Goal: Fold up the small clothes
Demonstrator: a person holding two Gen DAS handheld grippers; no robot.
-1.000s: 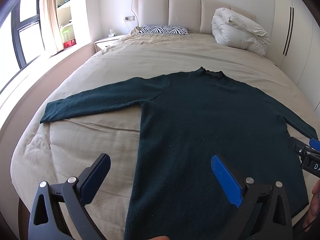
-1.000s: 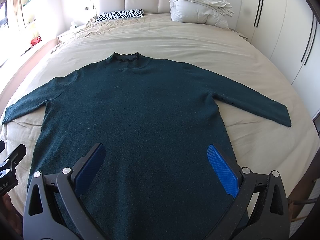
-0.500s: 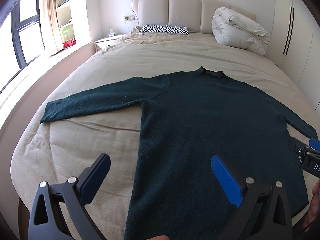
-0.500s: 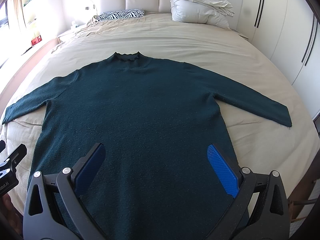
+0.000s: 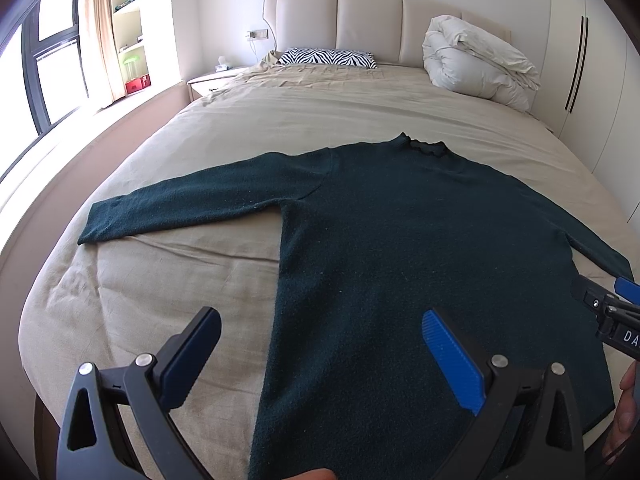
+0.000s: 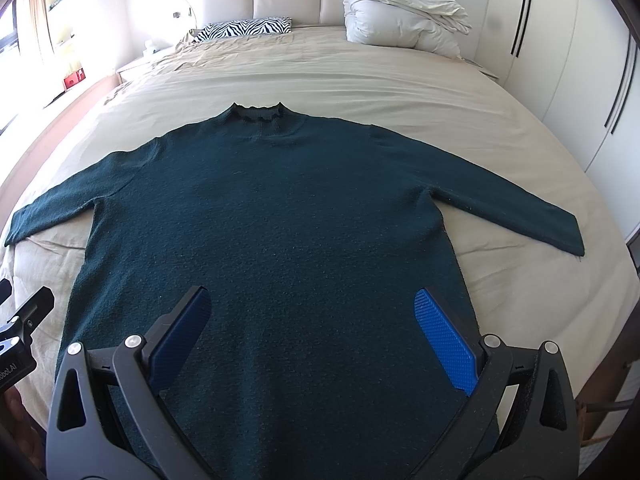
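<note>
Folding had not begun: dark green knitted sweater (image 6: 276, 216) lay flat on the beige bed (image 6: 360, 80), sleeves toward nine and three o'clock. Left gripper (image 5: 320, 354) and right gripper (image 6: 316, 330) hovered, jaws spread, empty.

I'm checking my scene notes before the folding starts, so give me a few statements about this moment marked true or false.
1. The sweater lies flat with both sleeves spread out. True.
2. The left tool grips the hem. False: it is open and holds nothing.
3. The zebra pillow lies on the sweater. False: it is at the headboard, apart.
4. The right tool is open. True.
5. A rolled white duvet sits near the headboard. True.
</note>
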